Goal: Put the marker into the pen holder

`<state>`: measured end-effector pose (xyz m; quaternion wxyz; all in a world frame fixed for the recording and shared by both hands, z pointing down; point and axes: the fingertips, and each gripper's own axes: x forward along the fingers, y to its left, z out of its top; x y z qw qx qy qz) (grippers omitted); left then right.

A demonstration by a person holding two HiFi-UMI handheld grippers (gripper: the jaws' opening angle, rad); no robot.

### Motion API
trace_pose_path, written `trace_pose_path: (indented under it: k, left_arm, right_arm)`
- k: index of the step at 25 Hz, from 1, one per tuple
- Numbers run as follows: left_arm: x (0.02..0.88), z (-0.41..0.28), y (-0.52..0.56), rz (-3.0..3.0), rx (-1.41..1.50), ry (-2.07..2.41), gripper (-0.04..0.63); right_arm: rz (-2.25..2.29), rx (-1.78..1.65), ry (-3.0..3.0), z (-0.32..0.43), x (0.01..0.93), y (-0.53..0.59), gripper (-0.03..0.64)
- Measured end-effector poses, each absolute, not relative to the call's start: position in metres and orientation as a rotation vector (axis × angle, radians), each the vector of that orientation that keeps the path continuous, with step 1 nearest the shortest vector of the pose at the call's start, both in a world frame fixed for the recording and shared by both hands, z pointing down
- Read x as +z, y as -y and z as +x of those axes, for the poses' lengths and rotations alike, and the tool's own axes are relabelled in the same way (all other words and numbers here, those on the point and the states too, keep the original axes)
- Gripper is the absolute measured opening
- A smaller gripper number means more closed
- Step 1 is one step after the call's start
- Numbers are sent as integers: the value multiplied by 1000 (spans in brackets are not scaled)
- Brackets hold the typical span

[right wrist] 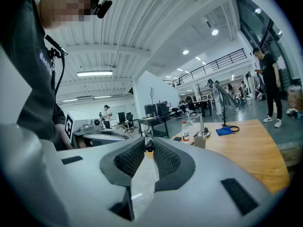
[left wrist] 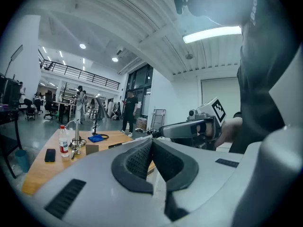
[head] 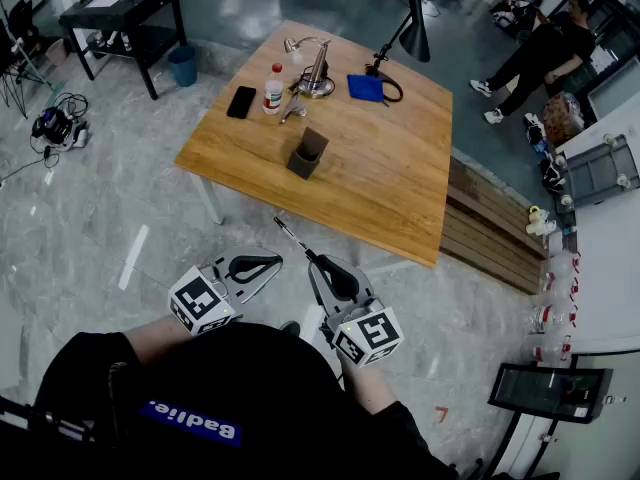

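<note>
The dark brown pen holder (head: 307, 154) stands upright near the front of the wooden table (head: 390, 183); it also shows in the left gripper view (left wrist: 92, 149) and the right gripper view (right wrist: 199, 142). My right gripper (head: 312, 258) hangs over the floor short of the table, shut on a thin black marker (head: 292, 236) that sticks out toward the table. The marker's end (right wrist: 149, 145) sits pinched between the pads. My left gripper (head: 279, 261) is beside it at the left, jaws together with nothing between them (left wrist: 151, 141).
A water bottle (head: 272, 89), a black phone (head: 241, 101), a metal stand (head: 316, 73), a blue cloth (head: 366, 87) and a desk lamp (head: 410, 30) occupy the table's far side. A wooden bench (head: 495, 233) lies right of the table. A person (head: 540, 58) stands far right.
</note>
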<state>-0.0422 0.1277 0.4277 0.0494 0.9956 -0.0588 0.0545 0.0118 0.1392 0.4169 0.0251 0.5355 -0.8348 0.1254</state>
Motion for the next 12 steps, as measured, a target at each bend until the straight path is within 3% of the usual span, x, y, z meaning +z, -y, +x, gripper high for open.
trace_pose_path:
  k: [12]
  left_arm:
    - [428, -33, -132, 3028, 174, 201, 9]
  right_arm:
    - [1651, 419, 2593, 22, 423, -141, 63]
